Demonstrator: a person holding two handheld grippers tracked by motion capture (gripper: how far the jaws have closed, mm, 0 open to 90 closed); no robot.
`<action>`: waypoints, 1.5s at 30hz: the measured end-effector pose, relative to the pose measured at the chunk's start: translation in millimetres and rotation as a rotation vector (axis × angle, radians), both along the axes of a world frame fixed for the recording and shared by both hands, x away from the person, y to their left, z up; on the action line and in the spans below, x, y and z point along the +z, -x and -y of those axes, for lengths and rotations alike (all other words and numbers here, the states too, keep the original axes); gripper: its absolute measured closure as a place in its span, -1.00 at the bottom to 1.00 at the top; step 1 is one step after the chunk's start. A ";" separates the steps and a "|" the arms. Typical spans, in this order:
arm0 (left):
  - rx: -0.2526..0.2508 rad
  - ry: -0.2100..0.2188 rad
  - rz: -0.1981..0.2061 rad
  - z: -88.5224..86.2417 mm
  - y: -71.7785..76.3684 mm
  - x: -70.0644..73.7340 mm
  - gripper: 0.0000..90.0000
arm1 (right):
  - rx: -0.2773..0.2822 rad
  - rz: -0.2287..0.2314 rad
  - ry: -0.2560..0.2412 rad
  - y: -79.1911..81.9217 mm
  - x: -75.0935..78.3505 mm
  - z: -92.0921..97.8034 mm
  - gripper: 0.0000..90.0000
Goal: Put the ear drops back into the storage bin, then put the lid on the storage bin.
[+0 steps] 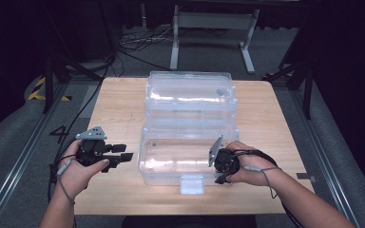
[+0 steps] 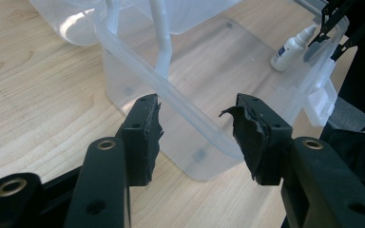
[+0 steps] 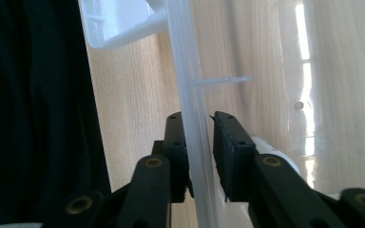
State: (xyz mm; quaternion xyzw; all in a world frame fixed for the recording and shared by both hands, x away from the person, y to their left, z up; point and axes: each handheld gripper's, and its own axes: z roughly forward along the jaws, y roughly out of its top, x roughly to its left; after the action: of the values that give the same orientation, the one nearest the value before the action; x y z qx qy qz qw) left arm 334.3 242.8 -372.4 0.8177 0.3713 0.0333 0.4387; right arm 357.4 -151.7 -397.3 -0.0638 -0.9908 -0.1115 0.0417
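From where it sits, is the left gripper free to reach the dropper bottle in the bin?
Probably yes. The left gripper is open beside the clear bin, whose lid is open. The dropper bottle lies at the far end, near the right gripper.

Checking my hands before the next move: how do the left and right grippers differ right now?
The left gripper is wide open, holding nothing; the right gripper is nearly closed around the box's front wall. The left one is on the table beside the box; the right one is at its front right rim. Both have black jaws.
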 end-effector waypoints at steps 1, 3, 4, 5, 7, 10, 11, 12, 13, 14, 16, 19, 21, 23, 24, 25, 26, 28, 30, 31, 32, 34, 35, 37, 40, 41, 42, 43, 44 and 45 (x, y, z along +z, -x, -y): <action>0.006 0.003 0.008 0.1 -0.9 0.0 0.14 | 0.000 0.004 0.000 -0.1 -0.5 -0.1 0.74; 0.013 -0.001 0.014 0.6 -1.9 0.2 0.12 | -0.011 0.005 0.002 0.7 -0.9 -0.5 0.75; -0.001 -0.013 0.019 1.4 -2.7 0.3 0.12 | -0.008 0.009 0.003 0.9 -0.8 -0.7 0.76; -0.012 -0.018 0.022 2.8 -2.8 -0.1 0.10 | -0.007 0.013 0.005 1.4 -0.6 -1.0 0.76; -0.033 -0.052 0.041 7.1 -4.3 -1.5 0.05 | 0.005 0.023 0.006 1.7 -0.7 -1.3 0.77; -0.042 -0.062 0.065 10.5 -6.5 -1.5 0.05 | 0.005 0.023 0.005 1.4 -0.5 -1.0 0.77; -0.041 -0.061 0.060 10.8 -7.5 -0.2 0.06 | -0.001 0.023 0.004 1.8 -0.6 -1.0 0.77; -0.037 -0.062 0.052 11.5 -8.2 1.2 0.08 | -0.003 0.024 0.002 2.1 -0.6 -0.8 0.77; -0.037 -0.062 0.052 11.5 -8.2 1.2 0.07 | -0.003 0.024 0.002 2.1 -0.6 -0.8 0.77; -0.029 -0.068 0.062 11.9 -9.1 2.6 0.07 | -0.003 0.027 0.000 2.3 -0.7 -0.5 0.77; -0.010 -0.090 0.076 13.5 -11.9 6.2 0.05 | -0.010 0.027 -0.006 2.8 -1.0 0.1 0.77; 0.000 -0.110 0.091 16.6 -17.0 11.5 0.06 | -0.021 0.025 -0.009 3.5 -0.8 0.4 0.77; 0.002 -0.101 0.085 19.3 -21.1 16.2 0.06 | -0.023 0.025 -0.011 3.7 -0.8 0.6 0.77; 0.004 -0.092 0.094 21.1 -24.1 20.0 0.06 | -0.019 0.030 -0.021 3.0 -1.3 1.1 0.77; -0.001 -0.088 0.091 22.2 -26.4 22.8 0.06 | -0.017 0.030 -0.023 2.8 -1.3 1.4 0.77; -0.008 -0.087 0.096 23.4 -28.0 25.0 0.06 | -0.022 0.029 -0.025 3.1 -1.3 1.9 0.77; -0.016 -0.086 0.105 24.1 -29.5 26.5 0.06 | -0.033 0.031 -0.027 3.7 -1.4 2.2 0.77; -0.028 -0.082 0.109 26.7 -33.2 30.9 0.06 | -0.038 0.028 -0.029 4.0 -1.3 2.7 0.77; -0.037 -0.085 0.113 29.6 -36.9 34.7 0.06 | -0.044 0.027 -0.030 4.3 -1.2 2.8 0.77; -0.037 -0.085 0.113 29.6 -36.9 34.7 0.06 | -0.044 0.027 -0.030 4.3 -1.2 2.8 0.77; -0.048 -0.078 0.114 31.4 -39.0 36.2 0.06 | -0.045 0.026 -0.032 4.3 -1.3 2.8 0.77; -0.065 -0.069 0.122 34.1 -41.8 38.7 0.06 | -0.046 0.027 -0.035 4.1 -1.5 3.1 0.76; -0.076 -0.067 0.127 35.5 -43.8 40.6 0.06 | -0.049 0.027 -0.037 3.9 -1.6 3.3 0.76; -0.087 -0.057 0.129 37.9 -47.0 43.9 0.06 | -0.048 0.023 -0.036 3.5 -1.5 3.6 0.76; -0.106 -0.063 0.146 42.4 -52.5 50.4 0.06 | -0.052 0.031 -0.038 4.6 -1.4 3.2 0.77; -0.116 -0.064 0.149 44.6 -54.4 53.2 0.06 | -0.044 0.036 -0.042 4.2 -1.6 3.3 0.77; -0.125 -0.060 0.150 46.0 -55.7 54.8 0.05 | -0.047 0.037 -0.044 4.5 -1.5 3.7 0.77; -0.135 -0.054 0.154 47.4 -57.6 57.0 0.05 | -0.048 0.037 -0.043 4.6 -1.4 3.8 0.77; -0.144 -0.050 0.158 49.9 -60.4 60.0 0.06 | -0.050 0.038 -0.044 4.8 -1.3 4.0 0.77; -0.148 -0.052 0.159 51.3 -61.7 61.3 0.06 | -0.049 0.041 -0.045 4.9 -1.2 4.1 0.77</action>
State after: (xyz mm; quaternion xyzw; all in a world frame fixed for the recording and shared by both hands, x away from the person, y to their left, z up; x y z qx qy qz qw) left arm 396.0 191.4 -311.1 0.8486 0.2731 0.0752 0.4467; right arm 352.4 -155.7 -398.6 -0.0850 -0.9869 -0.1359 0.0201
